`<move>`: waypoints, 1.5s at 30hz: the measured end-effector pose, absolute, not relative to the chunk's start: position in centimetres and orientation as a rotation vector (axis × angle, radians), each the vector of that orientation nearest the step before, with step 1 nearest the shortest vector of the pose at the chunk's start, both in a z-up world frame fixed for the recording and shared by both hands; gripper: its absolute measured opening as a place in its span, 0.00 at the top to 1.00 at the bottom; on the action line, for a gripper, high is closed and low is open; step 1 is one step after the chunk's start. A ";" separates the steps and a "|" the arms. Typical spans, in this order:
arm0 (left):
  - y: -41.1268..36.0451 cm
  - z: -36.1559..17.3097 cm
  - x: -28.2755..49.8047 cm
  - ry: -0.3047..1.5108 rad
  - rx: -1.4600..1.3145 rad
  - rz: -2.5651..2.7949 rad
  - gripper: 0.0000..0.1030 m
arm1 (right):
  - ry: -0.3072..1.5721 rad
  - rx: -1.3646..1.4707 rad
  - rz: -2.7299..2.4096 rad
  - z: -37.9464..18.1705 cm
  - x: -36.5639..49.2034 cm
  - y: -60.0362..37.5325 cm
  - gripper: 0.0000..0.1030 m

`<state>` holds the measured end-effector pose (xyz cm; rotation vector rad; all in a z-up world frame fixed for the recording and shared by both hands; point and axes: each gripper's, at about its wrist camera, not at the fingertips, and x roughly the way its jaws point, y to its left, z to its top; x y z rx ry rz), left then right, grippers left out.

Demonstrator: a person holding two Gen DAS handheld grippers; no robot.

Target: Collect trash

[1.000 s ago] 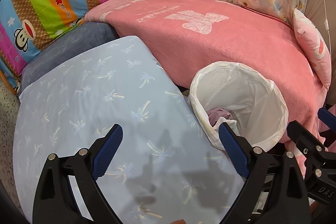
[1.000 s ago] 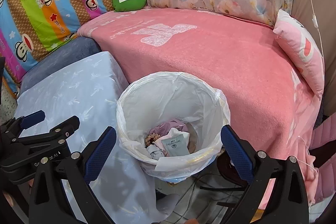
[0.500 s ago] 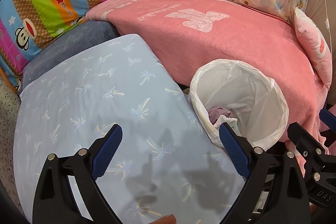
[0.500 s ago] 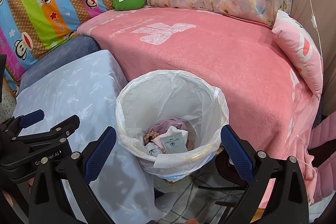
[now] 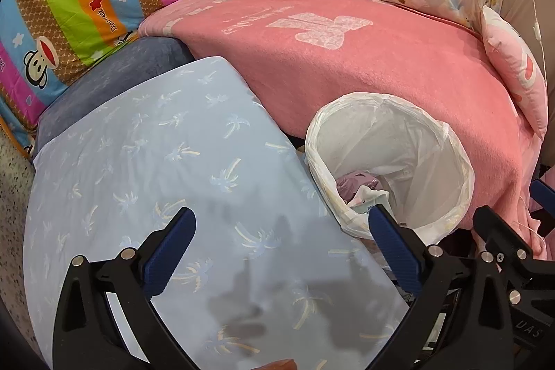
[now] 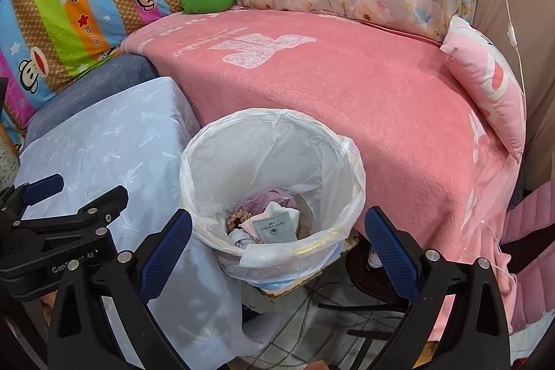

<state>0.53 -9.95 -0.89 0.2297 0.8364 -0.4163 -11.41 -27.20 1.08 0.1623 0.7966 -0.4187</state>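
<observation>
We see a pale blue palm-print cloth-covered table (image 5: 194, 162) beside a pink-blanketed sofa (image 6: 364, 99); both the left hand-held gripper (image 5: 281, 231) and the right hand-held gripper (image 6: 277, 231) are spread wide and empty, the left's jaws having just been opening.

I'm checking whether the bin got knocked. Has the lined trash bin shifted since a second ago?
No. In the right wrist view the trash bin sits where it did, its rim just as close to the pink blanket and the blue cloth's corner.

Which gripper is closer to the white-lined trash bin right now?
Right. The right gripper hangs open directly over the white-lined trash bin, framing it. The left gripper hangs open over the light blue palm-print cloth beside the bin.
</observation>
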 end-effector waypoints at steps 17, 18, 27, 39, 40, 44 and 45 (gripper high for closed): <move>-10.8 -1.6 0.1 0.867 0.244 -0.386 0.07 | 0.819 0.178 -0.419 0.1 -11.7 -27.6 0.06; -10.8 -1.7 0.0 0.869 0.242 -0.383 0.07 | 0.820 0.179 -0.419 0.1 -11.7 -27.6 0.06; -11.0 -1.7 -0.3 0.863 0.248 -0.378 0.07 | 0.820 0.180 -0.420 0.0 -11.8 -27.7 0.06; -11.0 -1.7 -0.3 0.863 0.251 -0.377 0.07 | 0.823 0.188 -0.430 -0.2 -12.2 -27.9 0.06; -11.0 -1.7 -0.3 0.863 0.250 -0.377 0.07 | 0.823 0.188 -0.431 -0.2 -12.2 -27.9 0.06; -10.8 -1.7 -0.3 0.865 0.245 -0.373 0.07 | 0.824 0.190 -0.434 -0.3 -12.2 -28.0 0.06; -10.8 -1.7 -0.4 0.864 0.245 -0.372 0.07 | 0.824 0.190 -0.435 -0.3 -12.2 -28.0 0.06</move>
